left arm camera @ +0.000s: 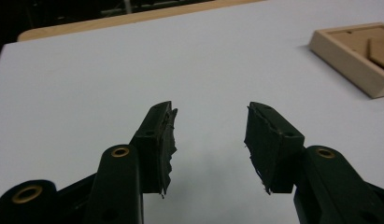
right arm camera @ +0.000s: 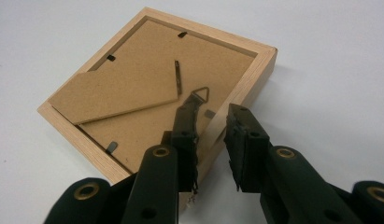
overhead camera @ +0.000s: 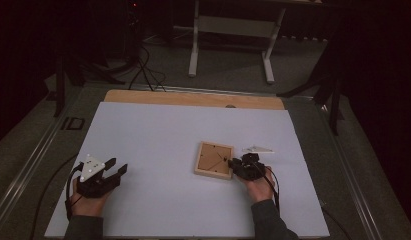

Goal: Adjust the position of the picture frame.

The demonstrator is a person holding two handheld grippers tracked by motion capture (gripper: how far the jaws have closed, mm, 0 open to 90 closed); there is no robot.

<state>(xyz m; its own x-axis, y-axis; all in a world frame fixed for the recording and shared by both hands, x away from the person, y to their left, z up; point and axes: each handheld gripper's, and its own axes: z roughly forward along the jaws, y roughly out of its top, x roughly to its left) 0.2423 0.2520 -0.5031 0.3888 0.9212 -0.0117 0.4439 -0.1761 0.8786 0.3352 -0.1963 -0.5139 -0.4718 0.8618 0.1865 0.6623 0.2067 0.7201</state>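
Note:
A small square wooden picture frame [overhead camera: 214, 160] lies face down on the white table cover [overhead camera: 158, 135], its brown backing board up. In the right gripper view the frame [right arm camera: 255, 60] shows a fold-out stand [right arm camera: 119, 93] and a metal hanging ring [right arm camera: 202, 93]. My right gripper [overhead camera: 236, 165] is at the frame's right edge. Its jaws [right arm camera: 213, 109] are open and straddle the rim, one over the backing and one outside. My left gripper [overhead camera: 119, 165] rests at the near left, open and holding nothing [left arm camera: 210, 106]. From there the frame [left arm camera: 353, 56] lies far off to the right.
A thin white flat piece [overhead camera: 258, 149] lies on the cover just beyond the right gripper. A wooden strip [overhead camera: 193, 98] shows at the table's far edge. Beyond the table are a white stand's legs [overhead camera: 230, 45] and cables on the dark floor.

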